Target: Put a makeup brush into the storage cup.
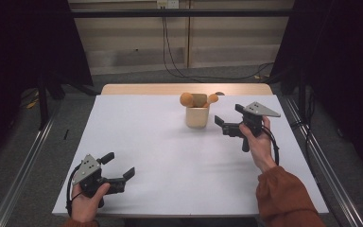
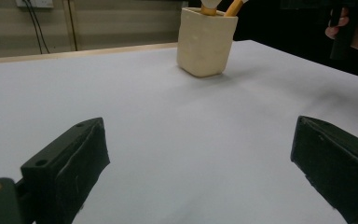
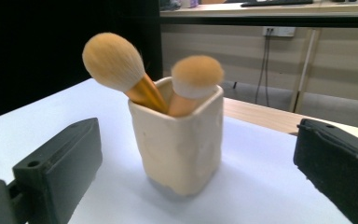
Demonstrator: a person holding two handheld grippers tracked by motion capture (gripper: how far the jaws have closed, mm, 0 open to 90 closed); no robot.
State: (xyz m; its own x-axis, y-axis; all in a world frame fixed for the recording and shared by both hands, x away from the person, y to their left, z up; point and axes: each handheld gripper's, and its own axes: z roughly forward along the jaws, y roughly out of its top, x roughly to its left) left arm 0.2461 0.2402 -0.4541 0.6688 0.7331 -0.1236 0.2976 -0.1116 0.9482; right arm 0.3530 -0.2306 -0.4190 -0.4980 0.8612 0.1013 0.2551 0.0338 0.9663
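Note:
A cream square cup (image 1: 197,117) stands upright on the white table (image 1: 170,161), toward its far middle. Two makeup brushes with orange bristles, a large one (image 3: 114,60) and a smaller one (image 3: 196,74), stick up out of the cup (image 3: 182,144). My right gripper (image 1: 228,115) is held just right of the cup, open, jaws pointing at it with nothing between them. In the right gripper view the cup sits in front of the open jaws (image 3: 198,154). My left gripper (image 1: 119,165) rests open near the front left edge, far from the cup (image 2: 205,44).
A wooden strip (image 1: 146,89) runs along the table's far edge. Metal rails (image 1: 23,175) flank both sides, and cables (image 1: 179,71) lie on the floor behind. The person's right hand (image 2: 349,28) appears far off in the left gripper view.

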